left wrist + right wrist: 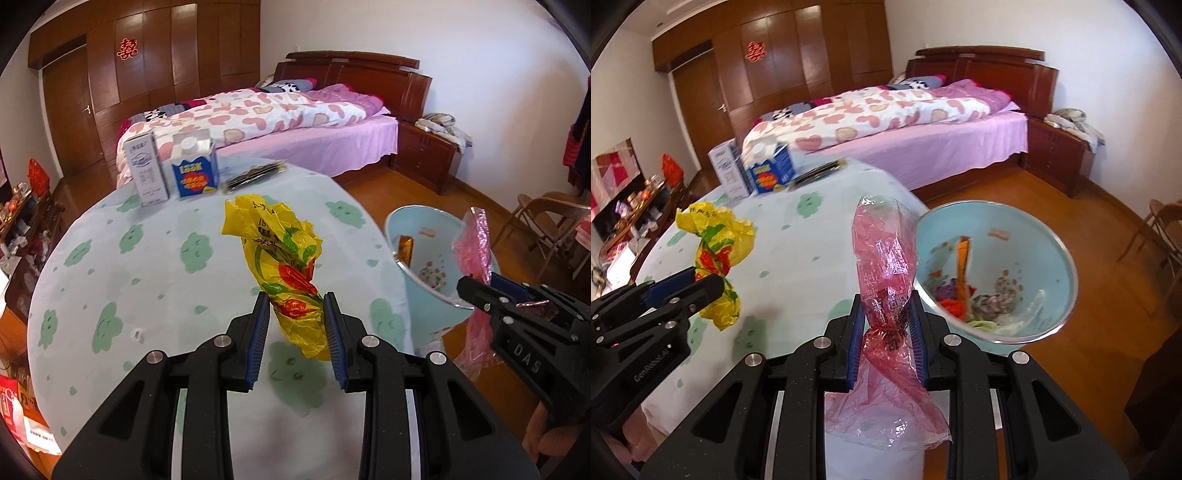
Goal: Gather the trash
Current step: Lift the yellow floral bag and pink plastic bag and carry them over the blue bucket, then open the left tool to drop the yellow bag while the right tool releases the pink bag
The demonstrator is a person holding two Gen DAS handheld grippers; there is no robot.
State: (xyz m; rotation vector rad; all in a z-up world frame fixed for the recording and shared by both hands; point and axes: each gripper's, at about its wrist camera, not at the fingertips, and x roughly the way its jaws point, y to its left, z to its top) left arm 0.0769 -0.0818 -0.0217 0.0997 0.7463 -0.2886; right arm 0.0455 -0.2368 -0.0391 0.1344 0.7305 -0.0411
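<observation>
While both bags hang in the air, the left gripper pinches the crumpled yellow plastic bag above the table, and the right gripper pinches the twisted pink plastic bag beside the blue bin. Risk: the limp pink film may cling to a pad on release, or drape over the rim and slide outside.

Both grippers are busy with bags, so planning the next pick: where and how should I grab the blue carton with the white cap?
Grip the blue carton across its flat side walls at mid-height, below the sloped top and white cap. Come in from the near table edge: a white box stands close on one side and a dark packet lies on the other.
</observation>
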